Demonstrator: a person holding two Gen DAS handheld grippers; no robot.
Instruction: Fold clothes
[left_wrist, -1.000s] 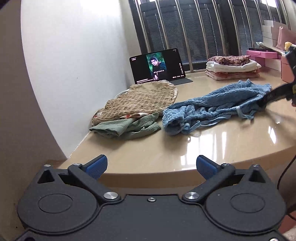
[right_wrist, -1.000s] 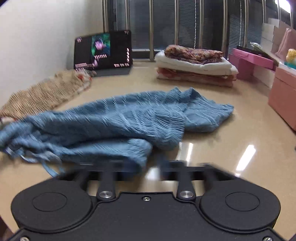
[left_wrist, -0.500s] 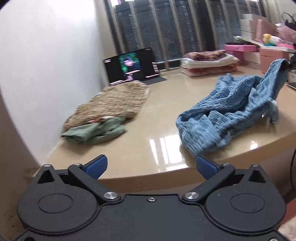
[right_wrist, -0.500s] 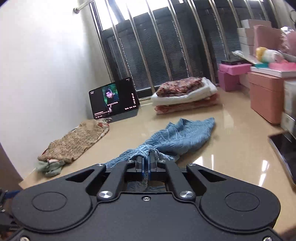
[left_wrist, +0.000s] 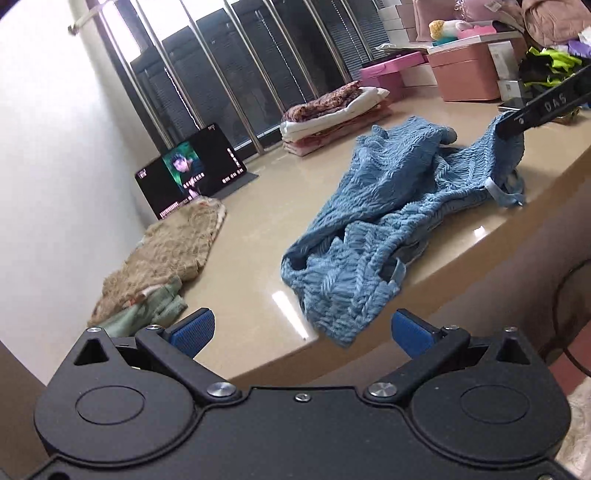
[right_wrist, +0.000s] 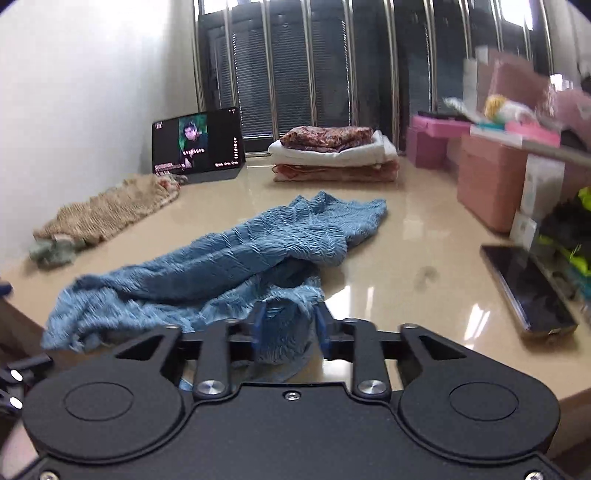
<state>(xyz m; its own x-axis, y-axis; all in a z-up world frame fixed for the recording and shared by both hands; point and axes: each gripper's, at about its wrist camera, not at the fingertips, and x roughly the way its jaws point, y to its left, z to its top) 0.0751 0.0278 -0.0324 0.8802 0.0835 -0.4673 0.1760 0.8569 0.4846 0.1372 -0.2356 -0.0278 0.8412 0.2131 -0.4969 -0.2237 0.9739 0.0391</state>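
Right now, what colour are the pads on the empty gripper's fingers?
Blue pads, clearest in the left wrist view.

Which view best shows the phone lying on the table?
The right wrist view: the phone lies dark and nearly whole on the table, right of the blue garment. In the left wrist view I cannot make it out.
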